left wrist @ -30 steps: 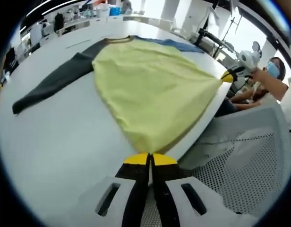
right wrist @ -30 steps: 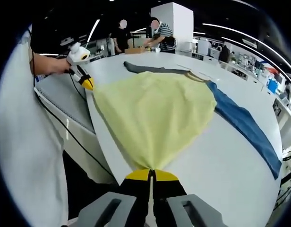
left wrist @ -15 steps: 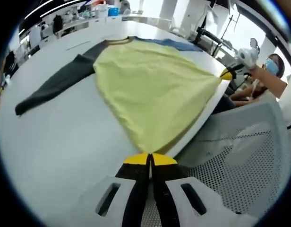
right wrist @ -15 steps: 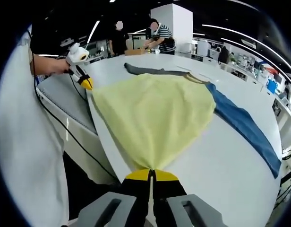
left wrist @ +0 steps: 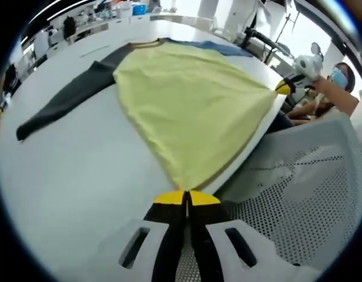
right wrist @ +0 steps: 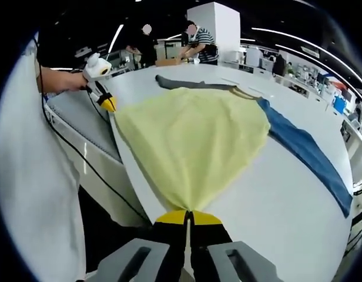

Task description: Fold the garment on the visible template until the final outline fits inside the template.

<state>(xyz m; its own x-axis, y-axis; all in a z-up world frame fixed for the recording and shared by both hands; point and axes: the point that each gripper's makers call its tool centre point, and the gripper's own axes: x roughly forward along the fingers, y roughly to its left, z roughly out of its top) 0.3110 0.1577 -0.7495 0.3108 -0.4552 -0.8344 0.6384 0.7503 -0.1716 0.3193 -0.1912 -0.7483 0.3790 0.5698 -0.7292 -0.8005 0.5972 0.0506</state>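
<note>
A long-sleeved shirt with a yellow body (left wrist: 193, 106) lies spread on the white table (left wrist: 81, 170), its hem pulled taut along the near edge. One sleeve is dark grey (left wrist: 63, 103), the other blue (right wrist: 307, 150). My left gripper (left wrist: 187, 197) is shut on one hem corner at the table's edge. My right gripper (right wrist: 188, 216) is shut on the other hem corner. In the left gripper view the right gripper (left wrist: 285, 87) shows at the far corner; in the right gripper view the left gripper (right wrist: 108, 104) shows likewise. The yellow body (right wrist: 190, 138) stretches between them.
A grey mesh chair (left wrist: 292, 200) stands against the table's edge by the person's body. Two people (right wrist: 195, 44) stand at a far bench. Other desks with equipment (right wrist: 310, 73) fill the room behind. Thin lines are marked on the table (left wrist: 96, 53) past the collar.
The views shifted slightly; the shirt's hem stays stretched between both shut grippers, with no clear move of the garment.
</note>
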